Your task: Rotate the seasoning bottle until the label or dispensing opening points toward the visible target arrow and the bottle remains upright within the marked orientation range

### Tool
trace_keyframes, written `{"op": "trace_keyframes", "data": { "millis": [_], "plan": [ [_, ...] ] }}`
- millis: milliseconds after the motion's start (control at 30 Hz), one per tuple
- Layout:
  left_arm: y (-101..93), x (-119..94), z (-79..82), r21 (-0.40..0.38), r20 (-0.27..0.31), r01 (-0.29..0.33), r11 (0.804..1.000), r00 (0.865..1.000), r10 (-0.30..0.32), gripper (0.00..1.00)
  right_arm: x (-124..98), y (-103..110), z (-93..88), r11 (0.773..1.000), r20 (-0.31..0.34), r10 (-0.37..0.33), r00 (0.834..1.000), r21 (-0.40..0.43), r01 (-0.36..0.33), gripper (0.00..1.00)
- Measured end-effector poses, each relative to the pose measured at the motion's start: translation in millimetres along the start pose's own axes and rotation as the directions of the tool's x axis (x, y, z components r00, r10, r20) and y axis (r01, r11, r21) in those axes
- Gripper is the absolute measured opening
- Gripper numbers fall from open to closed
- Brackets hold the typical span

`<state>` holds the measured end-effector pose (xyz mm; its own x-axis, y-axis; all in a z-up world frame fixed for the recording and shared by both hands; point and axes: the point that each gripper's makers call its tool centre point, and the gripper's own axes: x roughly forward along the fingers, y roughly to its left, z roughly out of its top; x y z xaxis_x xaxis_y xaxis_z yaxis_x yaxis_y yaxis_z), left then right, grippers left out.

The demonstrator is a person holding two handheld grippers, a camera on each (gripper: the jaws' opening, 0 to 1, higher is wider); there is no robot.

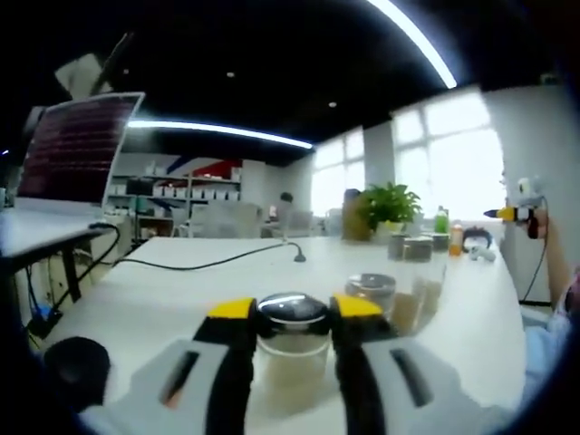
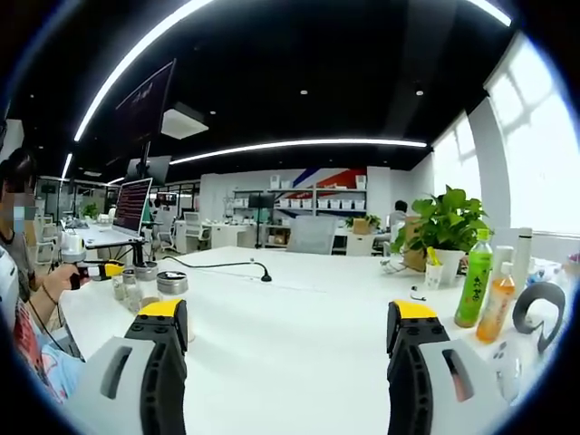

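- Fingers (image 1: 237, 313) of your left gripper (image 1: 292, 313) are clamped on the seasoning bottle (image 1: 292, 349), upright on the white table (image 1: 172, 290).
- Beside that bottle, another jar (image 1: 372, 292) stands close.
- Your right gripper (image 2: 290, 322) is spread wide over bare tabletop, well apart from the bottle.

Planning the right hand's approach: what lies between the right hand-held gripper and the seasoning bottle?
In the right gripper view, bare white table separates the open right hand-held gripper from the seasoning bottle.

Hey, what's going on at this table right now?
A person is working with two hand-held grippers at a white table. The left gripper has its jaws around a seasoning bottle with a shiny cap, which stands upright. The right gripper is open, holding nothing. Other jars stand just behind the bottle.
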<state>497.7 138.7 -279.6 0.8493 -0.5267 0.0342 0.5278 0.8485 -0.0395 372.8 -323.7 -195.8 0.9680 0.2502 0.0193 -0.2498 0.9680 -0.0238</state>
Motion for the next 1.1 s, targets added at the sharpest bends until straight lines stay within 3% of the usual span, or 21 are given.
{"op": "trace_keyframes", "data": {
  "millis": [133,500,667,1033,1100],
  "plan": [
    [0.6,-0.6,0.0,0.002,0.004,0.033,0.999,0.999,-0.033,0.33,-0.1,-0.3,3.9,1.0,0.022,0.006,1.0,0.017,-0.006,0.96],
    [-2.6,-1.0,-0.9,-0.016,0.02,0.105,0.994,0.994,-0.104,0.33,4.9,4.4,-5.1,1.0,-0.023,0.018,1.0,-0.013,-0.018,0.99],
    [-3.8,-0.3,-1.7,-0.037,0.041,0.154,0.987,0.988,-0.152,0.33,4.7,1.1,0.6,0.999,0.014,0.003,1.0,-0.045,-0.002,0.99],
    [-7.1,0.4,-0.9,-0.041,0.038,0.195,0.98,0.98,-0.193,0.34,5.5,0.9,-0.7,0.999,0.01,0.002,1.0,-0.038,-0.002,0.99],
    [-8.1,0.3,-2.4,-0.01,0.027,0.198,0.98,0.98,-0.198,0.34,5.2,1.3,0.0,0.999,0.01,0.002,1.0,-0.047,-0.001,0.99]
  ]
}}
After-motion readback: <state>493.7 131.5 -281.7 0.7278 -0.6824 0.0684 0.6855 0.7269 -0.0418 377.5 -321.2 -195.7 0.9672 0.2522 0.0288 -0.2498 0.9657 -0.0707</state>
